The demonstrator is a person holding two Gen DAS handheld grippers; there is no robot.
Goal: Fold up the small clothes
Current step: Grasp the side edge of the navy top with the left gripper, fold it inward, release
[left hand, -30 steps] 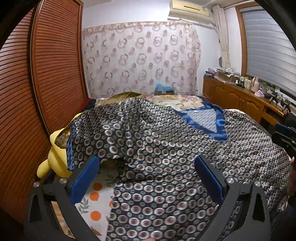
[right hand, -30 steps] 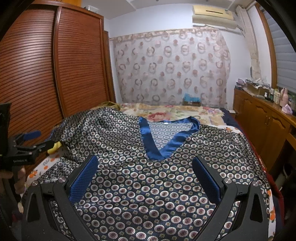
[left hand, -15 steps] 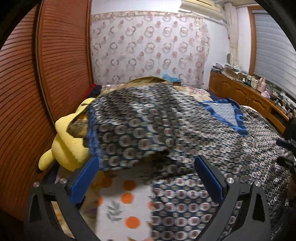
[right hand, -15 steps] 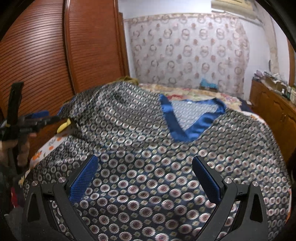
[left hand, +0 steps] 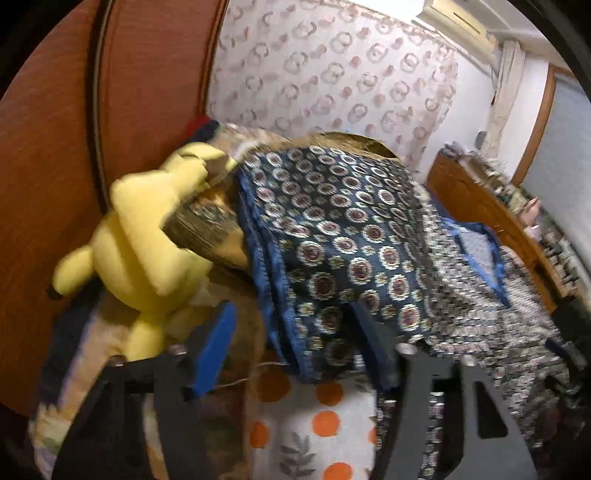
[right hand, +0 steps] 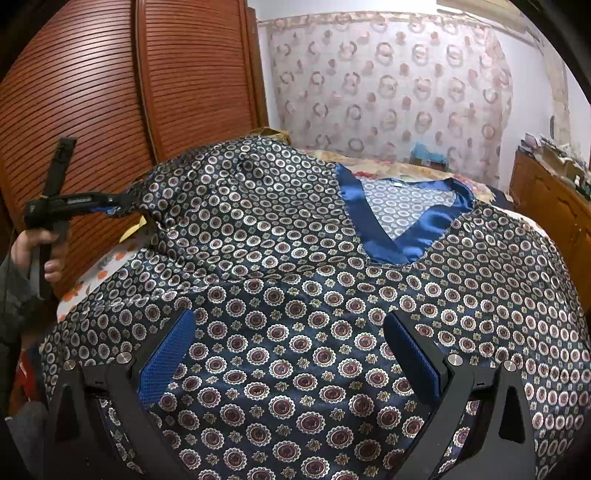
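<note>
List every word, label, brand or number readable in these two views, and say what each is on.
No text can be read.
Left hand-held gripper: a pale line of lettering on its black body, too small and blurred to read.
Patterned shirt: a small pale tag inside the blue neckline, with no legible print.
Air conditioner: no legible brand mark.
Items on the wooden cabinet: too small to read.
</note>
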